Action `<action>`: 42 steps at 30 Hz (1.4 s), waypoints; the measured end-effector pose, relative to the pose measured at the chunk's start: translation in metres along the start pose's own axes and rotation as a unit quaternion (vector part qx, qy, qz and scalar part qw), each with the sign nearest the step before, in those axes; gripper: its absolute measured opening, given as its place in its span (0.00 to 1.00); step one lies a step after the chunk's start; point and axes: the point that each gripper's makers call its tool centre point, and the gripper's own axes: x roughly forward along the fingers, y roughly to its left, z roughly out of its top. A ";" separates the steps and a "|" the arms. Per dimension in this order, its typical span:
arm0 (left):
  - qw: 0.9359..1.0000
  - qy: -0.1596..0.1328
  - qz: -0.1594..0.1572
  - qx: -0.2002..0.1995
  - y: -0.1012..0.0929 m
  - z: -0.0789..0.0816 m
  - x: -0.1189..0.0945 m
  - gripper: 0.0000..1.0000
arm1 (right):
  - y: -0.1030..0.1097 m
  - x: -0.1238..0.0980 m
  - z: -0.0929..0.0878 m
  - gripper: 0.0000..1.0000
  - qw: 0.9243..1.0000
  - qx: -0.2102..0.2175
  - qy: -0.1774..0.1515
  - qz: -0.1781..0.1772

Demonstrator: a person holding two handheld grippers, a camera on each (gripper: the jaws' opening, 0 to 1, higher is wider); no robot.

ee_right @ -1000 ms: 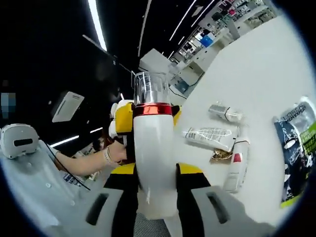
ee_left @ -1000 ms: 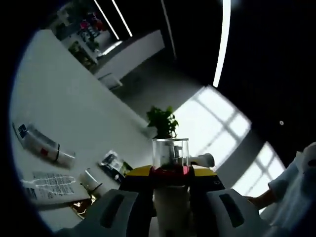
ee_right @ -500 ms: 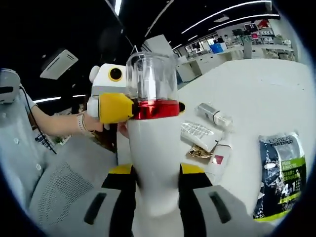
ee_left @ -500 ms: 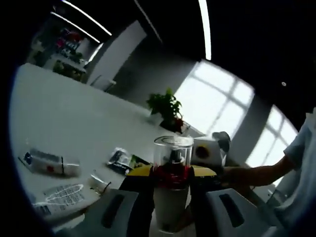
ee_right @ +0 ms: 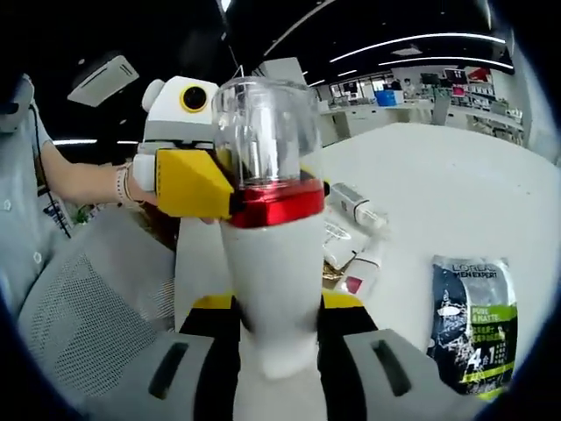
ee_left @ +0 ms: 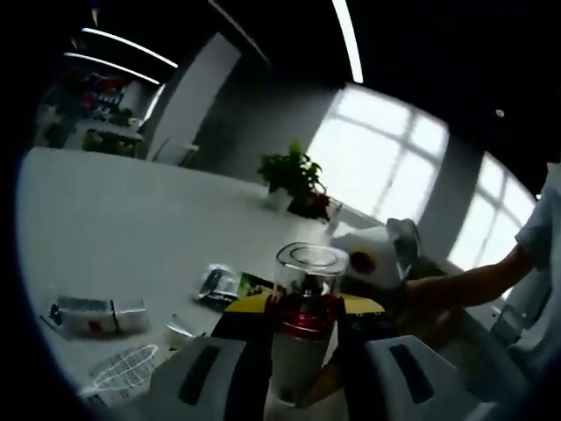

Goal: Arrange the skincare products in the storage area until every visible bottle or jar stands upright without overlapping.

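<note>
Going left to right in the right gripper view, a person's sleeve and hand sit at the far left, holding the left gripper (ee_right: 188, 180), whose yellow fingers are clamped on the red collar of the pump bottle (ee_right: 272, 263). The right gripper (ee_right: 273, 351) has its fingers clamped on the same bottle's white body lower down, so both tools hold it upright in the air above the white desk (ee_right: 438, 202). Right of the bottle, a small tube (ee_right: 358, 205) and a red-marked tube (ee_right: 361, 274) lie on their sides, and further right a dark sachet (ee_right: 469, 307) lies flat.

In the left gripper view, a red-marked tube (ee_left: 95, 313) lies at the far left, a printed tube (ee_left: 127, 373) beside it, then a dark sachet (ee_left: 217, 285), all lying down.

By my reading, the task is at an early stage: the bottle is not yet set down, and every tube on the desk is left to stand up.
</note>
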 end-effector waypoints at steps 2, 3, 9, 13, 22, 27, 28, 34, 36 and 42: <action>1.000 0.009 -0.003 0.017 -0.002 -0.002 0.003 0.24 | -0.003 -0.001 -0.002 0.33 1.000 -0.011 0.002 -0.008; 1.000 0.011 -0.004 0.020 -0.002 -0.003 0.004 0.24 | -0.005 -0.001 -0.003 0.33 1.000 -0.015 0.004 -0.012; 0.999 0.012 -0.003 0.033 0.000 -0.003 0.011 0.24 | -0.015 -0.004 -0.005 0.33 0.999 -0.027 0.006 -0.028; 0.999 0.014 -0.004 0.044 0.000 -0.002 0.015 0.25 | -0.022 -0.005 -0.005 0.33 0.999 -0.038 0.006 -0.036; 0.995 0.017 0.007 0.097 -0.003 -0.002 0.022 0.25 | -0.033 -0.010 -0.002 0.33 0.995 -0.094 -0.009 -0.036; 0.995 0.018 0.004 0.101 -0.001 -0.001 0.025 0.25 | -0.034 -0.011 -0.002 0.33 0.996 -0.074 -0.030 -0.039; 0.995 0.017 0.002 0.097 -0.001 -0.001 0.026 0.25 | -0.034 -0.011 -0.001 0.33 0.996 -0.071 -0.035 -0.040; 0.995 0.018 -0.008 0.096 -0.007 -0.004 0.023 0.25 | -0.028 -0.012 -0.003 0.33 0.995 -0.082 -0.037 -0.040; 0.994 0.019 -0.009 0.103 -0.008 -0.005 0.022 0.26 | -0.028 -0.012 -0.004 0.33 0.995 -0.083 -0.036 -0.041; 0.995 0.007 -0.003 0.102 -0.011 -0.007 0.021 0.26 | -0.025 -0.013 -0.005 0.34 0.995 -0.086 -0.032 -0.035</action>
